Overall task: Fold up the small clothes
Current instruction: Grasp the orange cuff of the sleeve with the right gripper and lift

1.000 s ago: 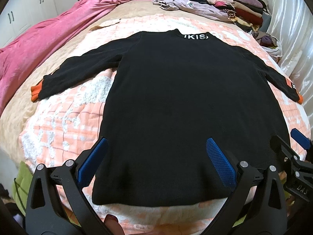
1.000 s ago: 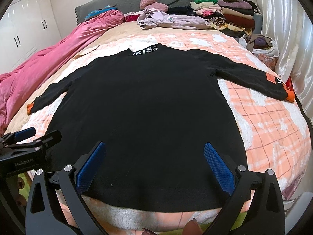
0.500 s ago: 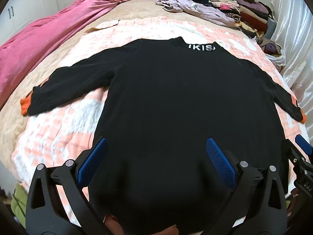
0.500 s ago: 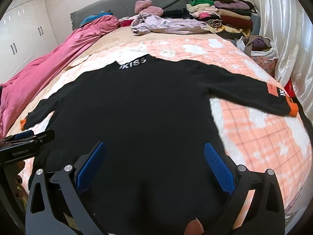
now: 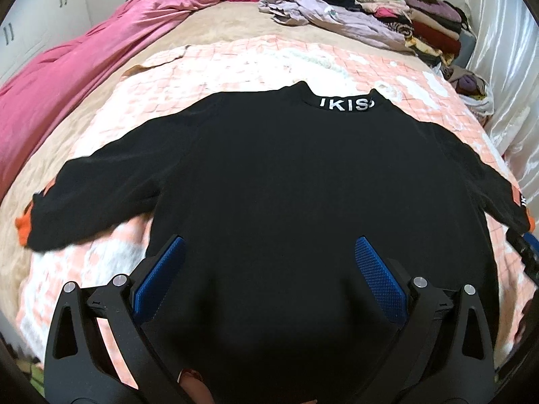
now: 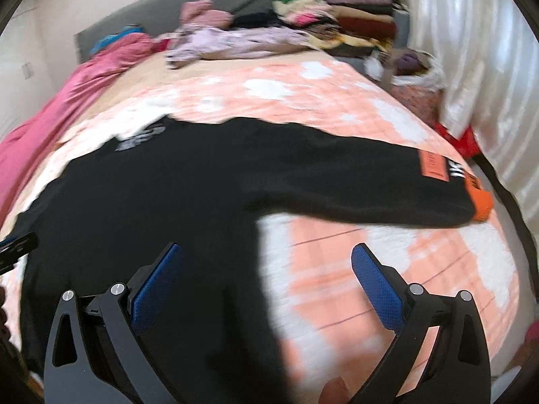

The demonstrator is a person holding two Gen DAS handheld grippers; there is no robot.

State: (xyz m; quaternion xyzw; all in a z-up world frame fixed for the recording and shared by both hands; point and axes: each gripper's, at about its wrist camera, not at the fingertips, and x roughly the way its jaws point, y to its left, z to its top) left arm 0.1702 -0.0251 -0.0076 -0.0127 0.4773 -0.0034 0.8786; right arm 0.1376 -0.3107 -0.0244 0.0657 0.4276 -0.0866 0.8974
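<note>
A black long-sleeved sweater (image 5: pixel 286 175) with white collar lettering and orange cuffs lies flat, sleeves spread, on a peach and white checked quilt (image 5: pixel 235 64). My left gripper (image 5: pixel 267 252) is open, hovering above the sweater's lower body. My right gripper (image 6: pixel 266 259) is open too, over the sweater's right side edge; below the right sleeve (image 6: pixel 353 181) with its orange cuff (image 6: pixel 481 205). The right wrist view is blurred. The sweater's hem is hidden beneath both grippers.
A pink duvet (image 5: pixel 77 77) runs along the bed's left side. Loose lilac clothes (image 5: pixel 323 17) and a stack of folded garments (image 5: pixel 427 23) lie at the headboard end. White curtains (image 6: pixel 471 50) hang on the right, with a bag of clothes (image 6: pixel 414 67) beside them.
Both grippers have moved forward over the sweater, hiding its hem. The right gripper has swung to the right, toward the right sleeve. Both stay open.
</note>
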